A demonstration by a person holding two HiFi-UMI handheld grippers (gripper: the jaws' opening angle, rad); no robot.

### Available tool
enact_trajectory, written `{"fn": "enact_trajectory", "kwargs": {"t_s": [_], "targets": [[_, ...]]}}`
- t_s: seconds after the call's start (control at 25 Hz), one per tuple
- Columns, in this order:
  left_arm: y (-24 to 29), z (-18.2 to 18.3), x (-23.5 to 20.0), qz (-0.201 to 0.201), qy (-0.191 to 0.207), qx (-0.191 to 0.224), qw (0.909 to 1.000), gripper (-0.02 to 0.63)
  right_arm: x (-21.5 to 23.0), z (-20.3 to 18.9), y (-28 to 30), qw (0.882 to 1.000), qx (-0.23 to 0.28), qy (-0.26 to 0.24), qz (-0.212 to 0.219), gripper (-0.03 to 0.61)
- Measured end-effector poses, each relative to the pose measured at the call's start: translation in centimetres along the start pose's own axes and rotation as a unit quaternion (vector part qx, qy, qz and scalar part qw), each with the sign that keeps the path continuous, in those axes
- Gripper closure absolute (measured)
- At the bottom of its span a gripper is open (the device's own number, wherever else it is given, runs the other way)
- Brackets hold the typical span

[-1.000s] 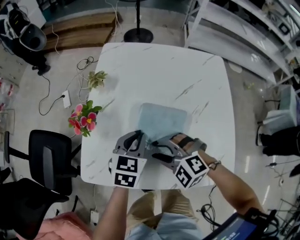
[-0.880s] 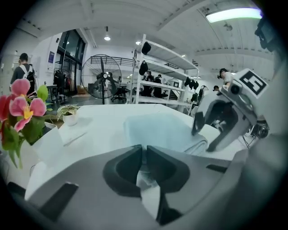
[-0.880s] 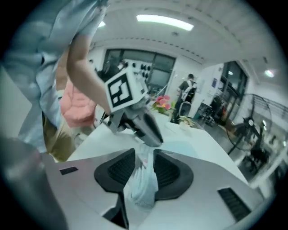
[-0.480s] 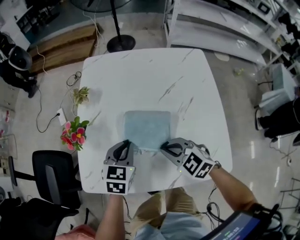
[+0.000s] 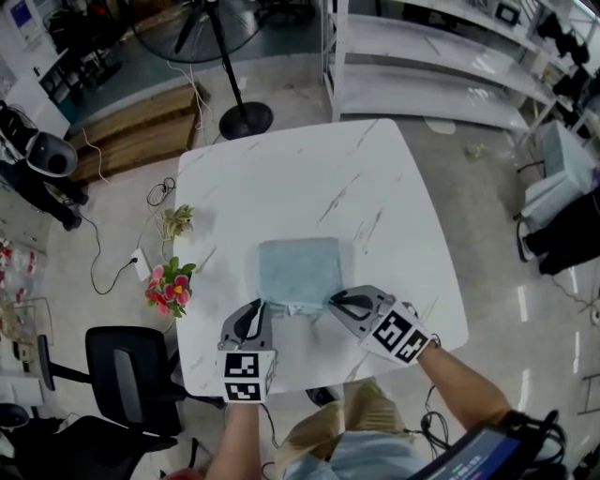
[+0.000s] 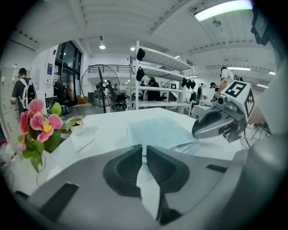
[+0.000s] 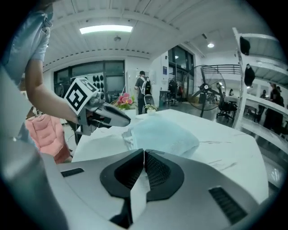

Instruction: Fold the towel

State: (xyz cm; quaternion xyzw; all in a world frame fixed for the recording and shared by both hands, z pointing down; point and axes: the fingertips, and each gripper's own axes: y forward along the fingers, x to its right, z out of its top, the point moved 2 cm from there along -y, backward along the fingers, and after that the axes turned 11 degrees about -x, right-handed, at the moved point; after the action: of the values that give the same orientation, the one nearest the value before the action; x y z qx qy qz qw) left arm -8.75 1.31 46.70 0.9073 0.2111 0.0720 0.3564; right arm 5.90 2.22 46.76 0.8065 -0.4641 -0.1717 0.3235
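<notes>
Room: workshop floor with loose cables; a standing fan [image 5: 202,23] and white shelving [image 5: 422,56] lie beyond the far side of the desk.
Desk: white and marble-veined [image 5: 300,178], roughly square, with a black chair [image 5: 122,384] off its near left corner.
Towel: pale blue [image 5: 298,272], folded to a rough square and lying flat on the near half of the desk — its near edge reaches both claws.
Left claw: at the towel's near left corner [image 5: 266,306], clenched on the cloth edge, with the pads almost met and a thin pale strip between them.
Right claw: at the towel's near right corner [image 5: 331,302], jaws clenched tight together — whether any cloth is caught between them cannot be told.
Flowers: pink blooms [image 5: 169,286] at the desk's left edge, with a small green plant [image 5: 176,222] just beyond them.
Background people: a few stand far off by the shelving and the glass doors in both gripper views.
</notes>
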Motion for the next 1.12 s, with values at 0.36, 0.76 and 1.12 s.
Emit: {"fn": "enact_trajectory", "kwargs": {"t_s": [0.36,0.76,1.12], "targets": [[-11.3,8.0,-0.1,0.057,-0.009,0.129,0.9899,0.578,-0.1,8.2,-8.4,0.99,0.108,0.059,-0.069,0.541],[-26.2,17.8,-0.3,0.126,-0.013,0.273,0.9537,0.578,-5.3,23.1,-19.0,0.946,0.278,0.014,-0.167,0.557],[-31.0,19.9,1.4,0.15,-0.004,0.327,0.9329,0.584,-7.0,24.9,-21.6,0.933,0.307,0.005,-0.189,0.565]]}}
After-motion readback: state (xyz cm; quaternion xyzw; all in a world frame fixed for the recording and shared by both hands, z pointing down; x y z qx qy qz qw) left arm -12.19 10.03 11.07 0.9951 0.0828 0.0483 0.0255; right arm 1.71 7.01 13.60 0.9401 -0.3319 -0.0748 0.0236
